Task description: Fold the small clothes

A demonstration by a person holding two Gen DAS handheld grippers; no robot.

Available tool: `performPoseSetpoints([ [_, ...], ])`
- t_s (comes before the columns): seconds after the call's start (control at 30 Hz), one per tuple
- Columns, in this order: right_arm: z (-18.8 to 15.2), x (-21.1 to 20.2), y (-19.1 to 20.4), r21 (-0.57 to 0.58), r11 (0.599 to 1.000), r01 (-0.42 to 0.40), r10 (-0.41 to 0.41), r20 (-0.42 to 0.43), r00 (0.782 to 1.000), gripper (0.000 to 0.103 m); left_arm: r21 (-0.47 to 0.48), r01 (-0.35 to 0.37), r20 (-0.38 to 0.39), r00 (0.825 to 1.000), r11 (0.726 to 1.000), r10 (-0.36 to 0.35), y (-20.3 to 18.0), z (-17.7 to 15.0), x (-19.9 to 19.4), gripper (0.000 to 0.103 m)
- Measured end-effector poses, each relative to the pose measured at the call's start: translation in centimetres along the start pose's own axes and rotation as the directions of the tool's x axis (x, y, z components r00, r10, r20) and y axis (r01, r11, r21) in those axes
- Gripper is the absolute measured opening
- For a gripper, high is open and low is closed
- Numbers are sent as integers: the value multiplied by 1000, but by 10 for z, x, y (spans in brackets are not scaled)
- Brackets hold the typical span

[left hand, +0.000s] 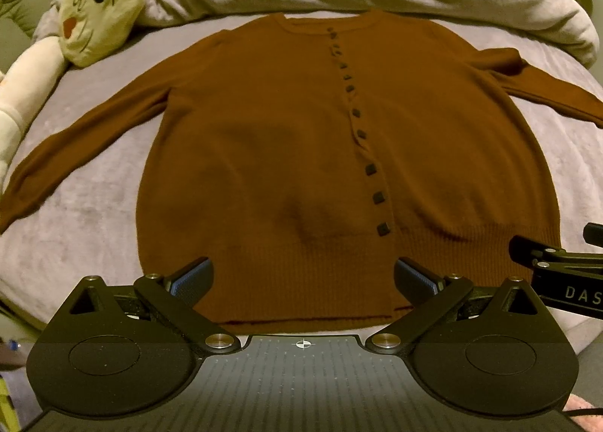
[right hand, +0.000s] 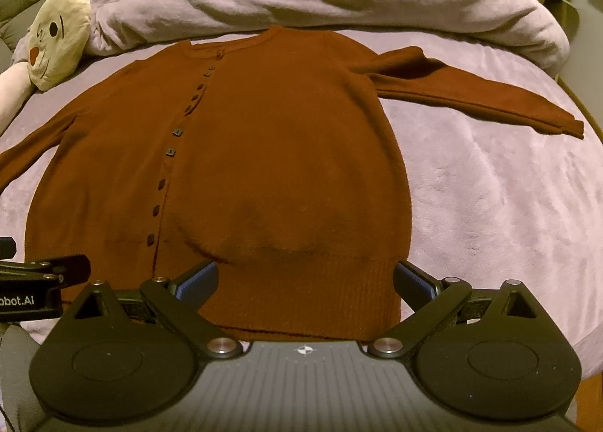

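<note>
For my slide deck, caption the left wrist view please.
Open left gripper poised over hem of buttoned brown cardigan spread flat on a lilac bedspread.

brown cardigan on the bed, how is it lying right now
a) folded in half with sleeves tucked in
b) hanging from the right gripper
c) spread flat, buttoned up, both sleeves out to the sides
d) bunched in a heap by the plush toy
c: the brown cardigan lies flat with its button row closed and a sleeve stretched out on each side; both grippers hover open at its hem.
</note>
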State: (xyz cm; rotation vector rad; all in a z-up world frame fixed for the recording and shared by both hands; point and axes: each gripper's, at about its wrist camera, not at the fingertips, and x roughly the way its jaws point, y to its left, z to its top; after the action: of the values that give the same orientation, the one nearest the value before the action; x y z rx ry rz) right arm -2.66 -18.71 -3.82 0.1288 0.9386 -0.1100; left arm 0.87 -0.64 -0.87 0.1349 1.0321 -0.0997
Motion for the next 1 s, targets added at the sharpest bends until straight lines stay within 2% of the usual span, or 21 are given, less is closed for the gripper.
performPoseSetpoints([
  [1.0, -1, 4, -4, 17, 1000, -5, 5, -3, 1000, 99, -11, 11, -20, 1000, 1000, -11, 2, 0, 7, 103],
])
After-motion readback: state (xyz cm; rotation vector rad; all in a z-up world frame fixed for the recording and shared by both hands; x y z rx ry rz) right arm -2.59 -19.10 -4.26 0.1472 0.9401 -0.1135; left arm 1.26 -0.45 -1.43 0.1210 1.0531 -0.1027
